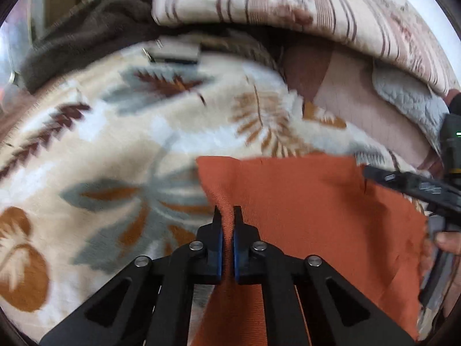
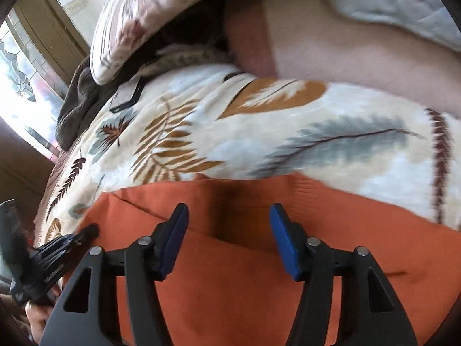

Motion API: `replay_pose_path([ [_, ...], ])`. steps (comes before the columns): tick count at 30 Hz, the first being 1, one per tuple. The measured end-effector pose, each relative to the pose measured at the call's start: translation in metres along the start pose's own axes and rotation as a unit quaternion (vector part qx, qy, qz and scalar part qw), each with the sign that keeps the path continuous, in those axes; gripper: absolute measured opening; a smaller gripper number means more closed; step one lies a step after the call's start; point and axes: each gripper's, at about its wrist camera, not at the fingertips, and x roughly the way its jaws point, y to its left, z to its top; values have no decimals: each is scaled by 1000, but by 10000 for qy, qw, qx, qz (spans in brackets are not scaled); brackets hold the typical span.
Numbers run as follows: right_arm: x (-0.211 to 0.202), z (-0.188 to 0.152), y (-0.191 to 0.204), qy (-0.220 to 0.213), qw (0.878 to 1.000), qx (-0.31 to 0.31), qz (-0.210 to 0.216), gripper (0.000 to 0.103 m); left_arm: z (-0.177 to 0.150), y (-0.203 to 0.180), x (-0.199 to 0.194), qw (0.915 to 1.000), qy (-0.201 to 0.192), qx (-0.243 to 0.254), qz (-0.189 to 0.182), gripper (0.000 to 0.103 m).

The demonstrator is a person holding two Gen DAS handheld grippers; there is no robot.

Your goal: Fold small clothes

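The orange cloth (image 1: 302, 201) lies spread on the leaf-patterned blanket (image 1: 115, 132) of the bed, where the left tongs (image 1: 227, 216) pinch a raised ridge of it near its left edge, while the right tongs (image 2: 229, 216) hang spread above it, gripping nothing.

Leaf-print blanket (image 1: 115, 144): cream ground, grey, brown and orange leaves; covers most of the surface. Dark brown throw (image 1: 86, 28): bunched at the blanket's far edge. Striped pillow (image 1: 288, 5): pale, with brown stripes, overhanging the throw. Flat dark device (image 2: 128, 96): lies on the blanket near the pillow. Pink sheet (image 2: 331, 57): beyond the blanket. Grey quilted pad (image 2: 403, 5): on the sheet. Patterned window (image 2: 17, 72): far left.
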Motion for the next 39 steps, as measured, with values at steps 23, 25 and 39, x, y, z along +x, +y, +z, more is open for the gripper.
replay_pose_path([
  [23,-39,-65,79,69,9950,-882,469,58,-31,75,-77,9966,-60,-672,468,66],
  [25,-59,-102,84,259,9911,-1039,796,58,-43,70,-84,9968,45,-651,461,66],
  [39,-69,-271,163,856,9543,-2486,1419,58,-123,43,-92,9928,932,-422,627,55],
])
